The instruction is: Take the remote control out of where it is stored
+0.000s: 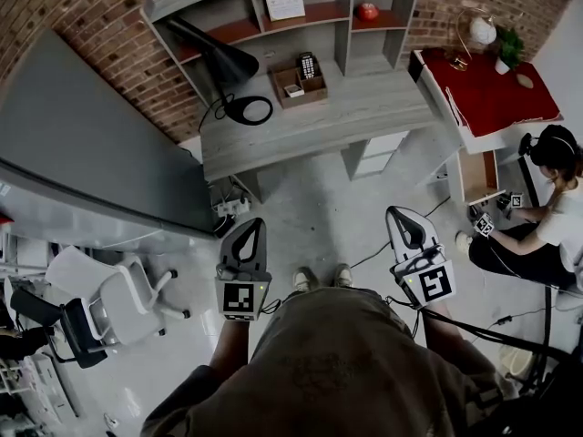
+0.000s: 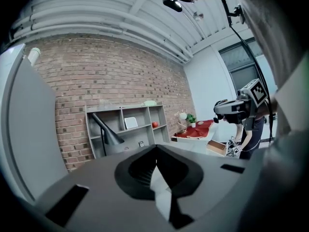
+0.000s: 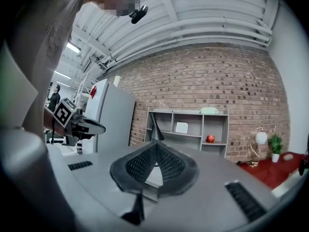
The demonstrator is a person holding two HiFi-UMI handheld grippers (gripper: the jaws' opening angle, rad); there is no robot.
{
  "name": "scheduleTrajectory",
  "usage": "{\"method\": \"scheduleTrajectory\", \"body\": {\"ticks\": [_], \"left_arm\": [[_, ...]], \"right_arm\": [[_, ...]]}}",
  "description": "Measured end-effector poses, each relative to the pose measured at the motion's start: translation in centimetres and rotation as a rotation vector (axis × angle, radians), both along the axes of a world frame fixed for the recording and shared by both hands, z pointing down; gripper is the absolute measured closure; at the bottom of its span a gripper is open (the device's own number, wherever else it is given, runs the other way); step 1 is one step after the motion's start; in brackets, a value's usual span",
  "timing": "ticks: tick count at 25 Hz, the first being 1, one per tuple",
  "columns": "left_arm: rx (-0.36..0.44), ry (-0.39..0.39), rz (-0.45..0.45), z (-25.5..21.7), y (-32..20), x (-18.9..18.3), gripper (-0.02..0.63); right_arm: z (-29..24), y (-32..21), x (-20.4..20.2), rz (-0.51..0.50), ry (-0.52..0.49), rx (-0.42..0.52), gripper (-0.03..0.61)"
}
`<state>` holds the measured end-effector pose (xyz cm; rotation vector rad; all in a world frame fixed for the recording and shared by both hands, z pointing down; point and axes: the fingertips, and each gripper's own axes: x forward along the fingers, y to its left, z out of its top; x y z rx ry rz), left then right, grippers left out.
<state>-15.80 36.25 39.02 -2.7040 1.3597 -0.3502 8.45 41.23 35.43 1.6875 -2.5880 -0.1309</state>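
The black remote control stands upright in a brown open box on the grey desk, below the shelf unit. In the left gripper view the remote is a small dark shape far off on the desk. Both grippers hang over the floor, well short of the desk. My left gripper is shut with nothing in it, its jaws meeting at the tip. My right gripper is shut and empty too, its tips together and aimed level at the shelves.
A black desk lamp stands left of the box. On the shelves are a white card and a red ball. To the right are a red-topped table and a crouching person. An office chair and a tall grey cabinet stand left.
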Motion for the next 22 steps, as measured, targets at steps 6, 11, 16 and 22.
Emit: {"method": "scheduleTrajectory", "body": {"ticks": [6, 11, 16, 22], "left_arm": [[-0.013, 0.004, -0.019, 0.0, -0.3, 0.1, 0.603], [-0.029, 0.000, -0.034, 0.6, -0.2, 0.9, 0.603], [-0.042, -0.015, -0.048, 1.3, -0.2, 2.5, 0.603], [-0.038, -0.021, -0.069, 1.5, -0.7, 4.7, 0.603]], "right_arm": [[0.4, -0.4, 0.4, -0.006, 0.003, -0.018, 0.566], [0.8, -0.7, 1.4, -0.020, -0.007, -0.026, 0.566], [1.4, -1.3, 3.1, -0.032, -0.018, -0.033, 0.566], [1.7, -2.2, 5.1, -0.063, -0.018, -0.024, 0.566]]}}
